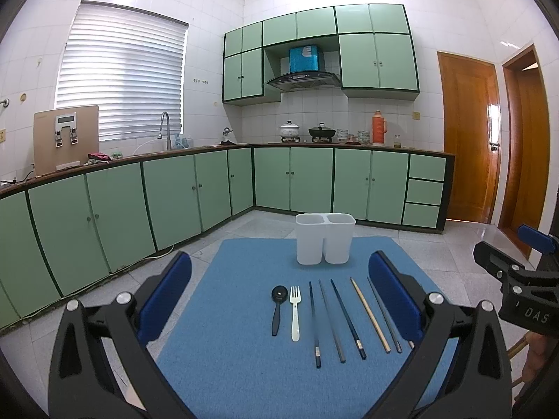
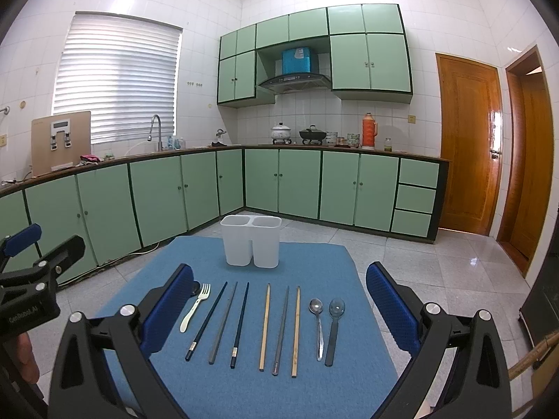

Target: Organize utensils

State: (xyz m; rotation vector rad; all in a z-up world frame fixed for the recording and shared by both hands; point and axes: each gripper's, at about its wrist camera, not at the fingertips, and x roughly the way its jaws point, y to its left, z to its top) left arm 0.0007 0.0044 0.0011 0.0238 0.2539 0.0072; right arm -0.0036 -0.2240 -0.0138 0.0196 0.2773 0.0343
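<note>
Left tongs point(image 1: 279, 289): held released, empty.
Right tongs point(image 2: 279, 291): held released, empty.
Thin dark-blue lacquered chopstick point(image 2: 205, 320): judged light, stiff, slippery; best pinched mid-shaft.
White two-compartment plastic holder point(image 2: 251, 241): left upright.

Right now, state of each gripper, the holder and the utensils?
left gripper: open, empty
right gripper: open, empty
white holder: upright, both compartments look empty
white fork: flat on mat
chopsticks: six, flat, side by side
metal spoon: flat
</note>
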